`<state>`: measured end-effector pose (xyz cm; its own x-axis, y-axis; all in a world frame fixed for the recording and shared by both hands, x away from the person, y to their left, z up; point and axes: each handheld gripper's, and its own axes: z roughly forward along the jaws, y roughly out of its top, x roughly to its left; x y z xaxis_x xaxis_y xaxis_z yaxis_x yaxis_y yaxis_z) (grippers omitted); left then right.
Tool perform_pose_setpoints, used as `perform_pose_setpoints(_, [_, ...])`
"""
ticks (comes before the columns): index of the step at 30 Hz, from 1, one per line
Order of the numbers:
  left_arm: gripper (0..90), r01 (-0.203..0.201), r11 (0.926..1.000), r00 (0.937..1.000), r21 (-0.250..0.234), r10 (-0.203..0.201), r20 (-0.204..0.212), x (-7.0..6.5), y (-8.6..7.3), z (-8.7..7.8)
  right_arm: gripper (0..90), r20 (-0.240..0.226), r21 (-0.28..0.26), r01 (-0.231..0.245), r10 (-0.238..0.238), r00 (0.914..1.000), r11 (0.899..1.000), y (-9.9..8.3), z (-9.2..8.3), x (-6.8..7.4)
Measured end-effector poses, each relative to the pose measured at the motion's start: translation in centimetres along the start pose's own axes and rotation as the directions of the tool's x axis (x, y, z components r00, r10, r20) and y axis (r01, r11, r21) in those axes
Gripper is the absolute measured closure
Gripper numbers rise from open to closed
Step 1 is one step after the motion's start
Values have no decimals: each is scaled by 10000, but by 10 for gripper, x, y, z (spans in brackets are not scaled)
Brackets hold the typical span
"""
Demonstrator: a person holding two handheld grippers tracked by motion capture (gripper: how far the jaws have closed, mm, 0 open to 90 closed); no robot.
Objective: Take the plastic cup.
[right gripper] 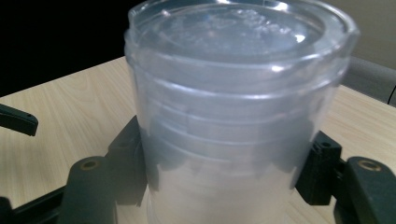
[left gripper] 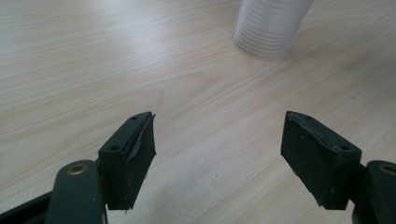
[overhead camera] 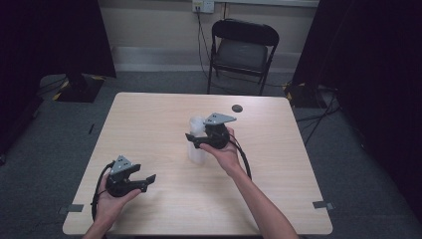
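- My left gripper (overhead camera: 149, 179) rests low over the near-left part of the table (overhead camera: 159, 119), its fingers (left gripper: 128, 158) spread wide with bare wood between them.
- The clear plastic cup stack (overhead camera: 196, 142) stands upright mid-table.
- My right gripper (overhead camera: 191, 138) has its fingers (right gripper: 322, 172) pinching the stack's sides.

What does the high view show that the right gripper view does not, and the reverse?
High view: the folding chair, a small dark disc on the table's far side, and the left gripper open over bare wood. Right gripper view: the nested rims of the stacked clear plastic cups up close, with both pads against their sides. Both: the cups, the right gripper around them, and the wooden table.
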<state>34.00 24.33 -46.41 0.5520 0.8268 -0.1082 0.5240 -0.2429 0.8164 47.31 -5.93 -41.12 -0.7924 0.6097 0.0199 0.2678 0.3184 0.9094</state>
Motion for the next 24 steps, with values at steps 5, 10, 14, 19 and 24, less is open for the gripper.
perform_pose_setpoints(5, [262, -68, 9999, 10000, 80, 68, 32, -1, 0, 1, 317, -13, -16, -19, 19, 10000, 10000, 0, 0, 0])
perform_pose_setpoints(10, [262, -36, 10000, 10000, 63, 36, -2, 1, -1, 0, 316, -15, -93, -31, 31, 10000, 10000, 3, -2, 0])
perform_pose_setpoints(14, [262, 48, 10000, 10000, 70, -48, 18, 0, -1, -1, 315, -2, -167, -93, 93, 10000, 9998, 8, -3, 0])
perform_pose_setpoints(19, [262, 151, 9999, 9999, -23, -151, 70, 0, -2, -1, 324, -6, -242, -25, 24, 10000, 9997, 15, -5, 1])
perform_pose_setpoints(24, [263, 178, 9998, 9998, -19, -178, 35, 0, -2, 0, 334, -190, -255, -233, 229, 9996, 9994, 19, -8, -1])
